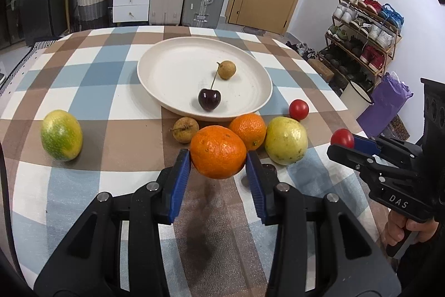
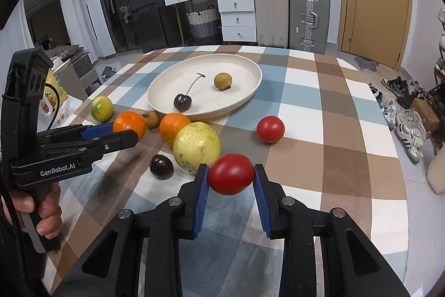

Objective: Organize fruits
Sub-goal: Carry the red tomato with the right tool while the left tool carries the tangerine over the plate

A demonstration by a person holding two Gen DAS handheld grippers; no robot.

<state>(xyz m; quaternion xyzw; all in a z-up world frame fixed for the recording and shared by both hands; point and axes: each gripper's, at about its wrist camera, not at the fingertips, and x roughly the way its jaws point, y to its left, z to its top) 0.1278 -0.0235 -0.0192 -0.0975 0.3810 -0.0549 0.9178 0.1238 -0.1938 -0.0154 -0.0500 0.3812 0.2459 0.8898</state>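
Observation:
My left gripper (image 1: 218, 157) is shut on an orange (image 1: 218, 151), held just above the checked tablecloth; it also shows in the right wrist view, left gripper (image 2: 122, 134) with the orange (image 2: 129, 125). My right gripper (image 2: 230, 176) is shut on a red tomato (image 2: 230, 174), seen from the left as the right gripper (image 1: 343, 142) with the tomato (image 1: 342, 137). The cream plate (image 1: 167, 68) holds a dark cherry (image 1: 209, 99) and a longan (image 1: 226, 70).
On the cloth lie a second orange (image 1: 248, 131), a yellow passion fruit (image 1: 286, 140), another tomato (image 1: 298, 109), a longan (image 1: 185, 129), a green-yellow fruit (image 1: 61, 139) and a dark cherry (image 2: 161, 166). Suitcases, drawers and a shoe rack (image 1: 364, 38) stand beyond the table.

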